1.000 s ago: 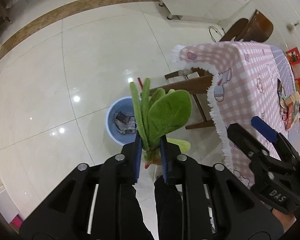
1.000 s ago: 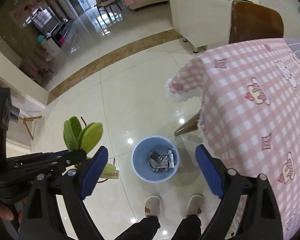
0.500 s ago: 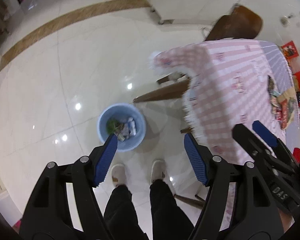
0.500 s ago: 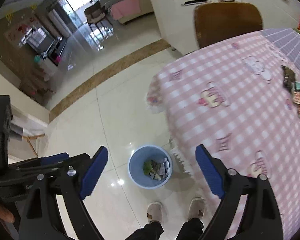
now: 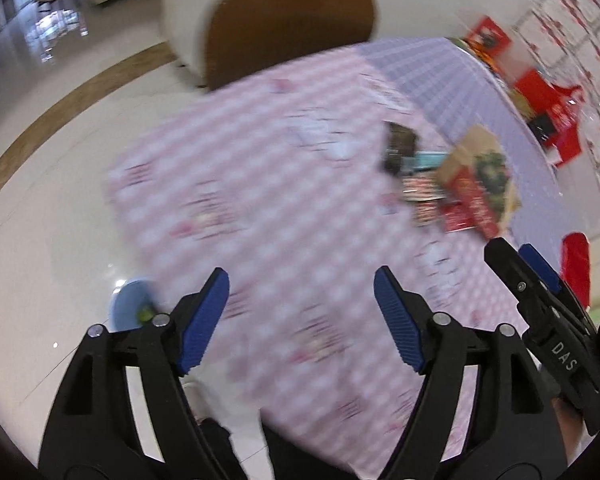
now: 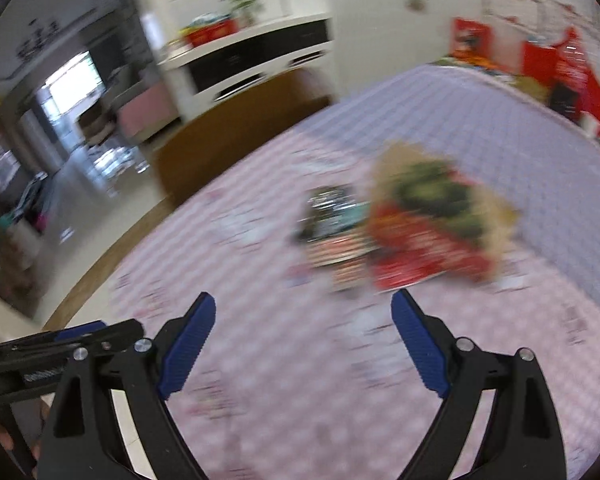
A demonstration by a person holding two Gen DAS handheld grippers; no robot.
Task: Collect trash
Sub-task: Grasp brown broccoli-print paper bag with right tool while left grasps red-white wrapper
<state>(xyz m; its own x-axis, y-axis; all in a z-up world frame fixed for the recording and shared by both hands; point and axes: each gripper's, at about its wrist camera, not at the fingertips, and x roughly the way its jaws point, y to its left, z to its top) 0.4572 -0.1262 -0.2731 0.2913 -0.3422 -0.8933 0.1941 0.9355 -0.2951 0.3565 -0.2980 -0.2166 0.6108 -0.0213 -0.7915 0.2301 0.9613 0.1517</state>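
My left gripper (image 5: 300,280) hovers over the near part of the pink checked tablecloth (image 5: 280,208); its jaws are opening and nothing is between them. My right gripper (image 6: 303,300) is open and empty, facing a blurred heap of trash: a red-and-tan carton (image 6: 428,224), a dark wrapper (image 6: 328,208) and a striped packet (image 6: 336,252). The left wrist view shows the same carton (image 5: 476,184) and wrapper (image 5: 398,146) far right. The blue bin (image 5: 126,308) stands on the floor at the lower left, with something green inside.
A brown chair (image 5: 288,24) stands at the table's far side before a white cabinet (image 5: 188,8). Red boxes (image 6: 560,76) sit at the table's far end. A red object (image 5: 576,264) lies near the right gripper (image 5: 532,268). The person's shoe (image 5: 196,396) is beside the table.
The left gripper let go of the green leafy plant, which dropped into the blue bin, and its jaws spread. Both grippers swung from the bin up over the table.
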